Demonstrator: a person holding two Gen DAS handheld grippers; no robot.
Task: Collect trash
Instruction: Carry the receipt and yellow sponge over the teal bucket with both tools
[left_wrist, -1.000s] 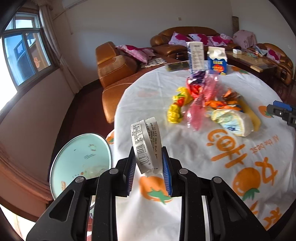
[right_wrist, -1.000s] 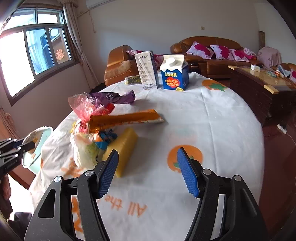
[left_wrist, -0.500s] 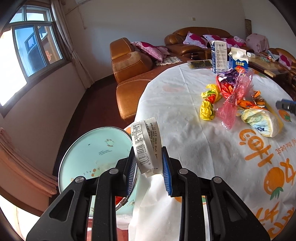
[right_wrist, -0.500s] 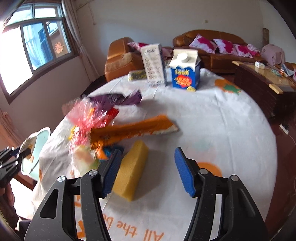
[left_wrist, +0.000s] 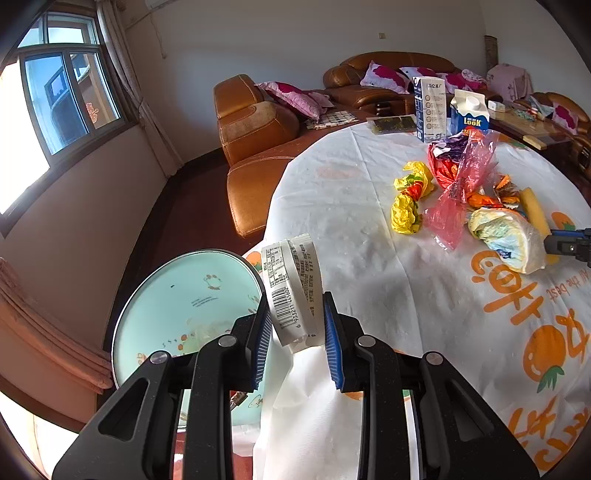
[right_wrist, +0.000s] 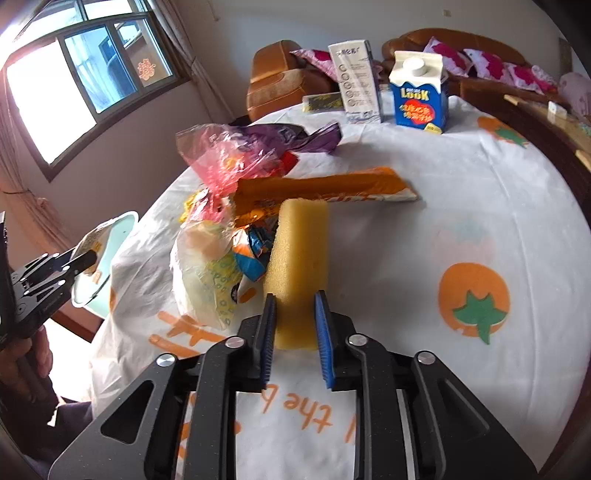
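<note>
On tablecloth (right_wrist: 461, 184), R tongs (right_wrist: 294, 325) closing on sponge (right_wrist: 301, 258), wrappers (right_wrist: 236, 162) crowding beside, L tongs (left_wrist: 297, 325) gripping label (left_wrist: 291, 288).

Brown leather sofas (left_wrist: 258, 133), pink cushions (left_wrist: 291, 94), window (left_wrist: 70, 107).

On my right side the tablecloth (right_wrist: 480, 229) lies bare, so I can pass there freely. To the left of my right gripper (right_wrist: 294, 325) the trash pile (right_wrist: 236, 206) crowds right up against the yellow sponge (right_wrist: 301, 258), and beyond stand two cartons (right_wrist: 419, 92). My left gripper (left_wrist: 295, 328) hangs at the table edge over the open bin (left_wrist: 184, 306), with bare cloth between it and the pile.
</note>
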